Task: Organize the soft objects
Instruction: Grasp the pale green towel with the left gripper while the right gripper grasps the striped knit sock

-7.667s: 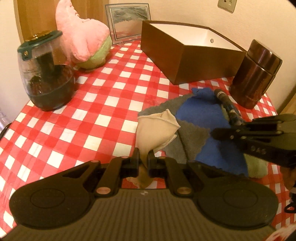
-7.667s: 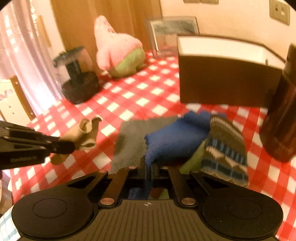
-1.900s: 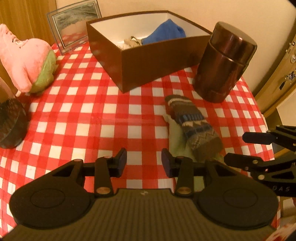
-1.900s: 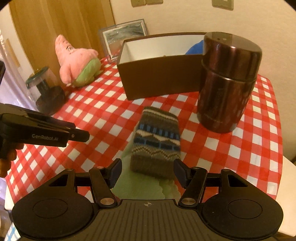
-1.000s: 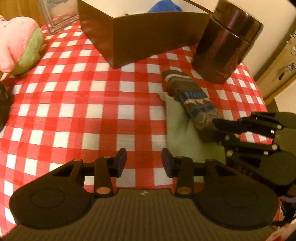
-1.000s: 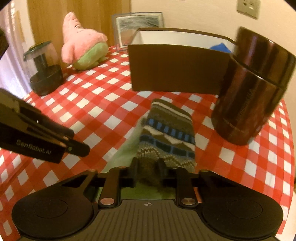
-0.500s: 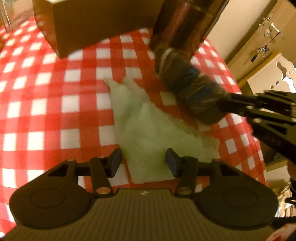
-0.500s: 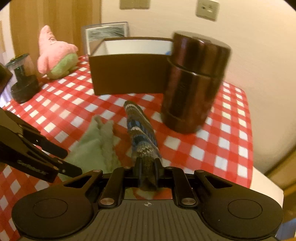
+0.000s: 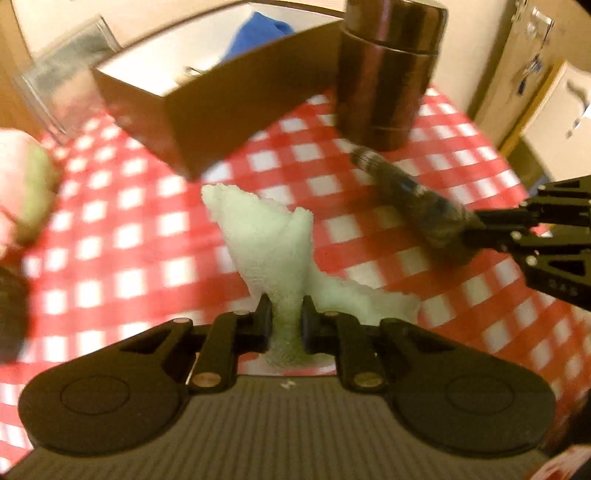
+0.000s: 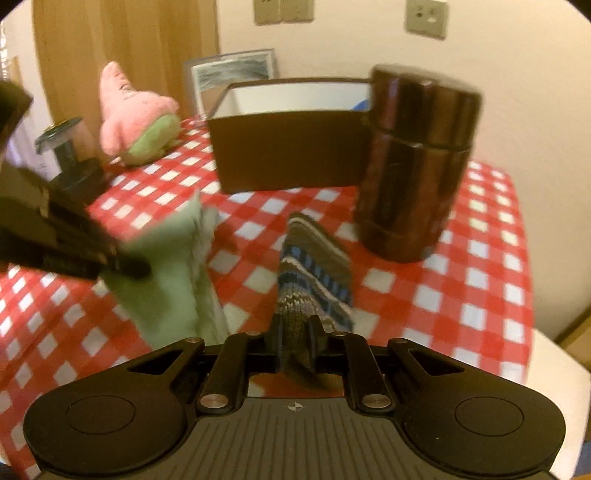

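My left gripper has a pale green cloth bunched between its pads, and its jaws are closing on it. The cloth rises off the checked tablecloth in a peak. My right gripper is shut on one end of a brown and blue knitted sock, which hangs out ahead of it above the table. In the left wrist view the sock sticks out from the right gripper. The brown box stands behind, with a blue cloth inside.
A tall brown flask stands beside the box's right corner, close to the sock. A pink and green plush, a picture frame and a dark jar stand at the back left. The table's edge is near on the right.
The left jaws stood wide over the flat green cloth; now they pinch it and it is pulled up. The right gripper has carried the sock up off the cloth.
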